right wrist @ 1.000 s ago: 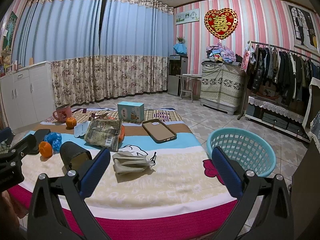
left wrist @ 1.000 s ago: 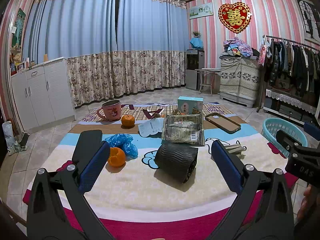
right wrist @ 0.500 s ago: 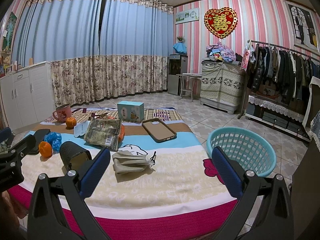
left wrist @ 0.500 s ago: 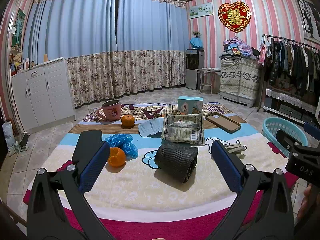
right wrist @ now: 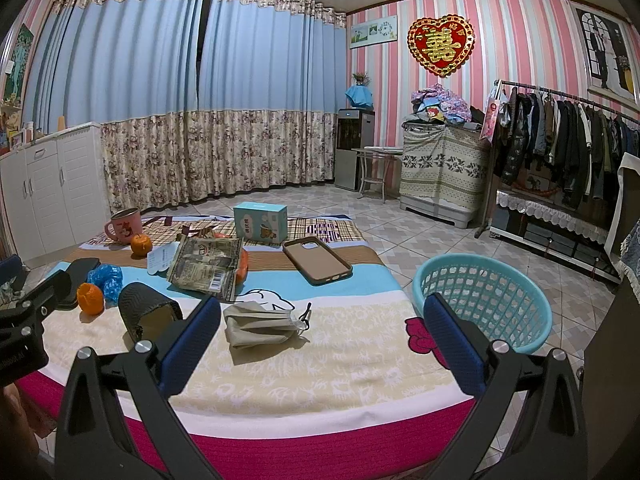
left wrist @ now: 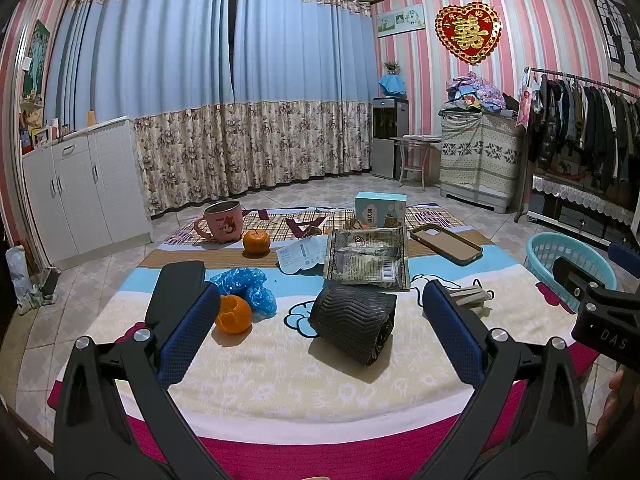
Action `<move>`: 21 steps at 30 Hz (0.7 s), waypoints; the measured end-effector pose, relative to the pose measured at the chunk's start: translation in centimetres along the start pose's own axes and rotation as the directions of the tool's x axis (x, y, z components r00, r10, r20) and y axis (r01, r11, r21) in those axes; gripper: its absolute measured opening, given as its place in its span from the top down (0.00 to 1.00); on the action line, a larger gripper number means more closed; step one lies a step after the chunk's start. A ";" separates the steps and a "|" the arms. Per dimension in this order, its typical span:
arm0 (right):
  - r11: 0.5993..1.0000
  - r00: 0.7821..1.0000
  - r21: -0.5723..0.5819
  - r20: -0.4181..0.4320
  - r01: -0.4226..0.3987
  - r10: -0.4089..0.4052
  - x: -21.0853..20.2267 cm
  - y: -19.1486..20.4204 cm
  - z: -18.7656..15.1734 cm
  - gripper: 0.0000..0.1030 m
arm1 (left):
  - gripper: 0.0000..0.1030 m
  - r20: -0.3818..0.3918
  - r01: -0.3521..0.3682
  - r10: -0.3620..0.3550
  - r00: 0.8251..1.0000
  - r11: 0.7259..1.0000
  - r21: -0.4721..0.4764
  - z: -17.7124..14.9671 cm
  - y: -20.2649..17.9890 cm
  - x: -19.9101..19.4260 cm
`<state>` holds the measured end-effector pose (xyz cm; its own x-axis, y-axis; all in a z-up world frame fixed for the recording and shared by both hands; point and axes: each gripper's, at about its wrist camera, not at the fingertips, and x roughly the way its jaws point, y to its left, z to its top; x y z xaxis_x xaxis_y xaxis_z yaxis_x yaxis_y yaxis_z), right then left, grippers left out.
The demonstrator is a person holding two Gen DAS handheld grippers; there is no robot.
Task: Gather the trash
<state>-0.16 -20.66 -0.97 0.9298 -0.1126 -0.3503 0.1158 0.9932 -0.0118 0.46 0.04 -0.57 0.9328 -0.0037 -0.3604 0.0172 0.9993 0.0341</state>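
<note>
Apparently nothing has shifted: both grippers, left gripper [left wrist: 316,328] and right gripper [right wrist: 320,334], hover wide open and empty over the bed [right wrist: 320,372], trash uncollected.

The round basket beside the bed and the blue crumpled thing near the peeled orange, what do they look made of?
Basket: likely molded plastic, matte turquoise, with a regular lattice of holes. Blue crumpled thing: probably thin plastic film, glossy, translucent and wrinkled.

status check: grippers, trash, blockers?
Left gripper and right gripper open, empty, above table edge. Used face mask ahead of right; teal basket on floor beside table. Nothing between.
</note>
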 end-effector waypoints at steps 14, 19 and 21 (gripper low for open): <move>1.000 1.000 0.007 0.004 -0.001 0.001 0.0 -0.1 0.0 0.04 | 0.05 -0.005 0.000 0.000 1.000 1.000 -0.001 -0.7 0.6 0.9; 1.000 1.000 0.008 0.012 0.009 -0.010 0.2 -0.2 -0.2 0.04 | 0.05 -0.028 -0.001 0.001 1.000 1.000 0.003 -0.9 1.0 1.4; 1.000 1.000 0.001 0.020 0.019 -0.019 0.5 -0.2 -0.1 0.04 | 0.05 -0.048 0.005 -0.004 0.999 1.000 0.016 -0.9 1.2 1.9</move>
<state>0.23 -20.91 -1.24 0.9342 -0.1317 -0.3315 0.1337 0.9909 -0.0171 1.90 1.23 -2.04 0.9144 -0.0063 -0.4047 0.0278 0.9985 0.0473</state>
